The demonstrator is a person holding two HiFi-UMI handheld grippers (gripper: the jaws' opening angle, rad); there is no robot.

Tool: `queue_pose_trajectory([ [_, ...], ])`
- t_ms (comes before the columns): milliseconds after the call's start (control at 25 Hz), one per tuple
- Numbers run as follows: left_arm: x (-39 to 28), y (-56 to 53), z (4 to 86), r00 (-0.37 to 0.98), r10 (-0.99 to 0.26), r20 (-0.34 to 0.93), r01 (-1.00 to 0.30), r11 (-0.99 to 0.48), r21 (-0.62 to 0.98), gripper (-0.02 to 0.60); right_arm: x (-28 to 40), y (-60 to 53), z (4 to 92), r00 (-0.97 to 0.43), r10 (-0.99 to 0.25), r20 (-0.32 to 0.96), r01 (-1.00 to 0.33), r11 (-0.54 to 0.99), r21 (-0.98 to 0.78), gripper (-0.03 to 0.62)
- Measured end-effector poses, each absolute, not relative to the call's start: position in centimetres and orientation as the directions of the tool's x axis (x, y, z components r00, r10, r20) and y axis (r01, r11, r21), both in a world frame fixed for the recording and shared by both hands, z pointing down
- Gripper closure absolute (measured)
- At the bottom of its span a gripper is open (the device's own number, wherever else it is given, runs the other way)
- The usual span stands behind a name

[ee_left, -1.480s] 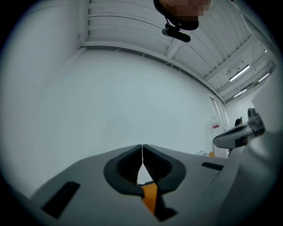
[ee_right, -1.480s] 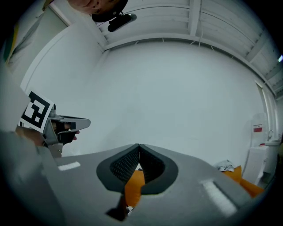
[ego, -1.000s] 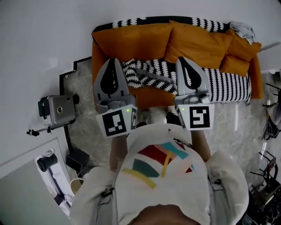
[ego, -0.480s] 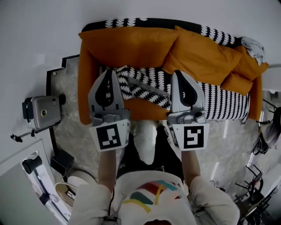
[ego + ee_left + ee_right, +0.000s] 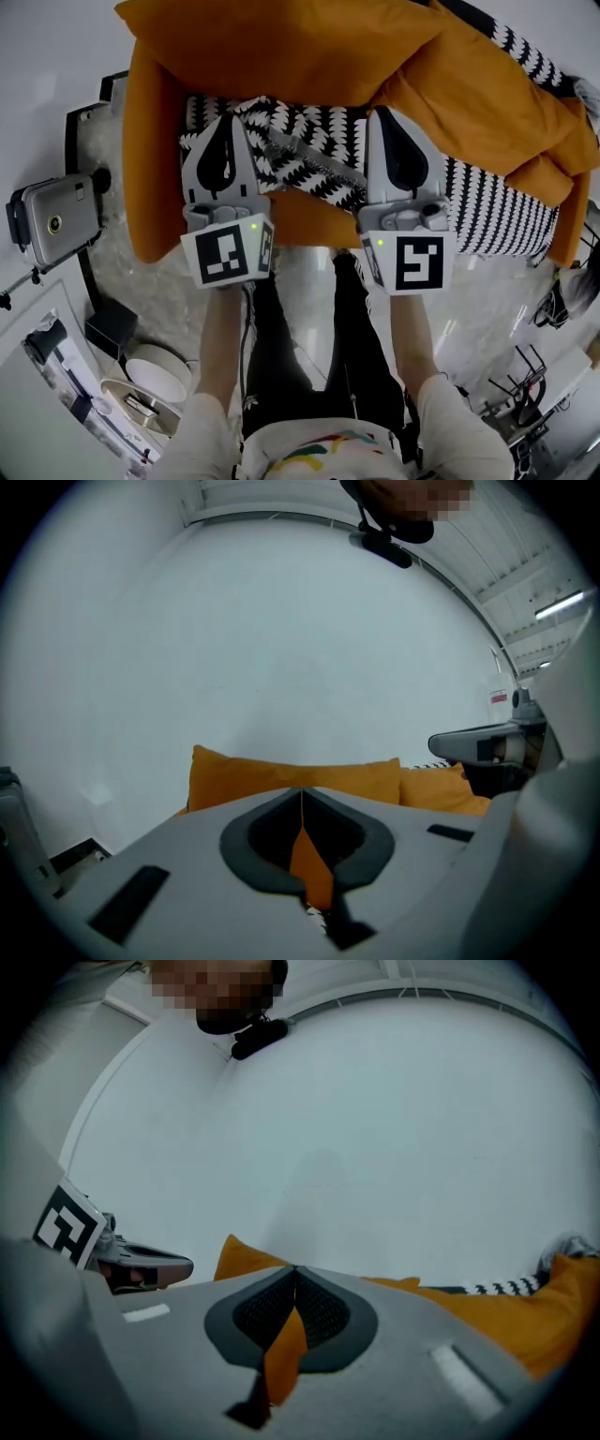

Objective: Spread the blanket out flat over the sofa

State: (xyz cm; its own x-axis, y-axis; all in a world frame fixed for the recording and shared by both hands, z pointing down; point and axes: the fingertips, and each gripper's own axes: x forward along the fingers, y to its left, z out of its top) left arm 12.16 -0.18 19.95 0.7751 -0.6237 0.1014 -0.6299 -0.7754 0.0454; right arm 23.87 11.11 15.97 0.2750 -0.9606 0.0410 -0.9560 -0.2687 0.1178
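Observation:
An orange sofa (image 5: 150, 197) fills the top of the head view. A black-and-white patterned blanket (image 5: 314, 155) lies bunched on the middle of its seat and runs flatter toward the right end (image 5: 492, 216). My left gripper (image 5: 229, 122) hovers over the left part of the bunched blanket, jaws shut with nothing between them (image 5: 302, 794). My right gripper (image 5: 387, 116) is over the blanket near the seat's middle, also shut and empty (image 5: 295, 1271). Both point level at the orange back cushions (image 5: 281, 42). Whether either tip touches the cloth I cannot tell.
A camera on a tripod (image 5: 49, 223) stands left of the sofa arm. A white round object (image 5: 159, 372) and clutter sit on the floor at lower left. The person's legs (image 5: 300, 323) stand against the sofa front. A metal rack (image 5: 525, 394) is at lower right.
Both grippers have come down and forward toward the sofa seat. The sofa now looks larger and nearer as the person leans over it. The jaws stayed shut.

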Motion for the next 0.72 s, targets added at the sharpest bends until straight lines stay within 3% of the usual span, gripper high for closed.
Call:
queue_pose_trajectory([
  [200, 12.7, -1.0, 27.1, 0.766, -0.624, 0.156, -0.636, -0.77, 0.043, 0.564, 22.5, 8.8, 23.0, 0.235, -0.967, 0.101, -0.968, -0.223, 0.114, 0.589],
  [360, 13.9, -0.5, 33.7, 0.793, -0.544, 0.276, -0.584, -0.807, 0.087, 0.56, 21.6, 8.3, 26.8, 0.22, -0.963, 0.158, -0.974, -0.21, 0.082, 0.589],
  [400, 14.3, -0.3, 35.5, 0.798, -0.513, 0.316, -0.568, -0.816, 0.107, 0.527, 21.5, 8.4, 27.6, 0.219, -0.961, 0.171, -0.975, -0.209, 0.072, 0.589],
  [440, 14.7, 0.0, 37.4, 0.8, -0.482, 0.358, -0.552, -0.824, 0.126, 0.441, 21.5, 8.6, 28.3, 0.218, -0.958, 0.184, -0.976, -0.209, 0.065, 0.589],
  [480, 15.1, 0.1, 39.3, 0.798, -0.453, 0.396, -0.541, -0.829, 0.14, 0.415, 21.5, 8.8, 28.9, 0.218, -0.956, 0.196, -0.976, -0.21, 0.062, 0.589],
  [720, 16.0, -0.5, 47.3, 0.746, -0.339, 0.573, -0.525, -0.829, 0.192, 0.387, 21.6, 9.4, 30.6, 0.226, -0.947, 0.227, -0.974, -0.213, 0.081, 0.589],
])
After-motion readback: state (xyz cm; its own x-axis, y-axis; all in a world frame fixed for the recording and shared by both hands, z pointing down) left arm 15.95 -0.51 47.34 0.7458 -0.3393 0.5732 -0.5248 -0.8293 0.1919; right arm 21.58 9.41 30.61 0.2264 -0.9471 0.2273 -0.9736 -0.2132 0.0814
